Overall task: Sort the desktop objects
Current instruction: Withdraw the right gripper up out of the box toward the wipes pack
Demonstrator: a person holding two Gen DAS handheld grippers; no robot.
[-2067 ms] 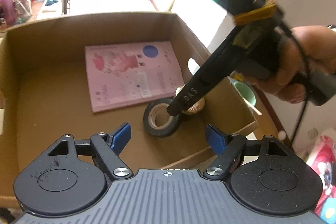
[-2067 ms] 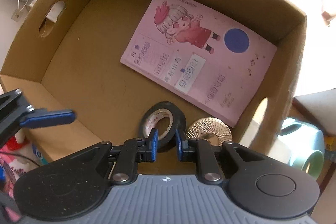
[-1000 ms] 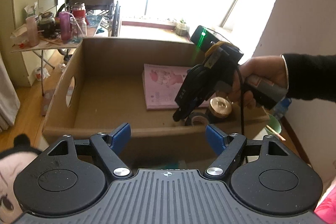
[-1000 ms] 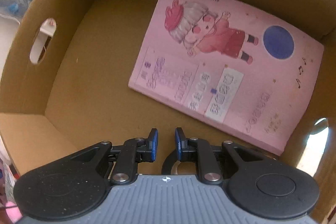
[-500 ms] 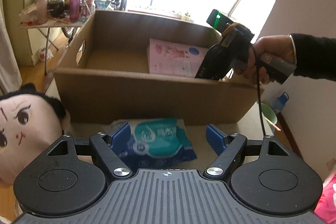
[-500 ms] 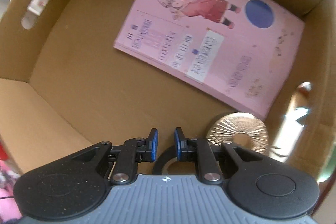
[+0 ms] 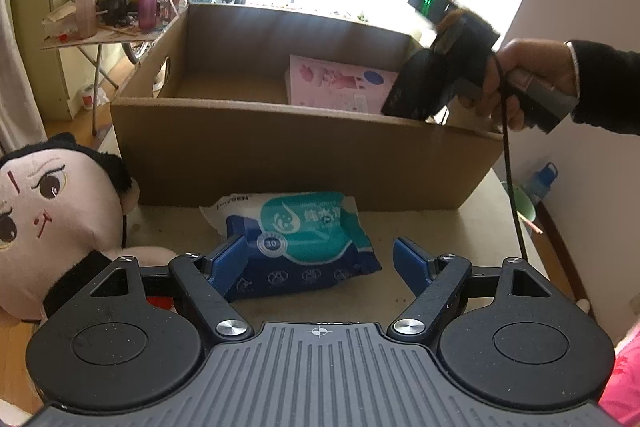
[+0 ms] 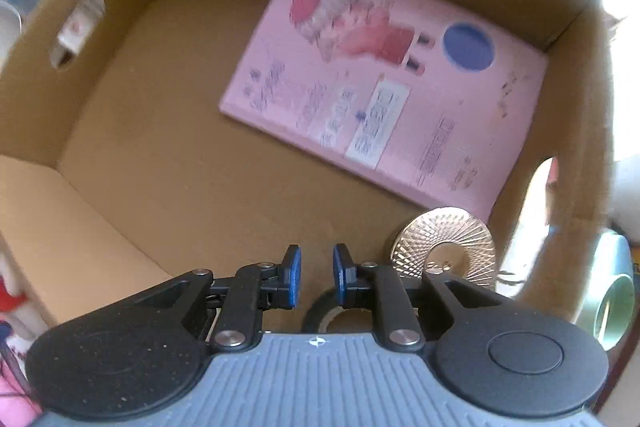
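A blue and teal wet-wipes pack [image 7: 304,239] lies on the table in front of a cardboard box [image 7: 280,155]. My left gripper [image 7: 320,251] hangs open just above the pack, one blue pad on either side of it and neither touching. Inside the box lie a pink notebook [image 8: 380,87], a gold ribbed disc [image 8: 444,247] and a black tape roll [image 8: 320,315], which is partly hidden under my right gripper [image 8: 316,279]. The right gripper is shut on nothing and points steeply down. A hand [image 7: 532,75] holds it over the box's right end.
A plush doll's head [image 7: 52,219] lies on the table left of the wipes. A green cup [image 8: 612,303] sits outside the box's right wall. Bottles crowd a side table [image 7: 104,31] at the back left. A blue bottle [image 7: 540,183] stands on the floor at right.
My left gripper has backed out over the box's near wall and sunk toward the table, bringing the wipes pack between its jaws. The right gripper has lifted away from the tape roll, still shut.
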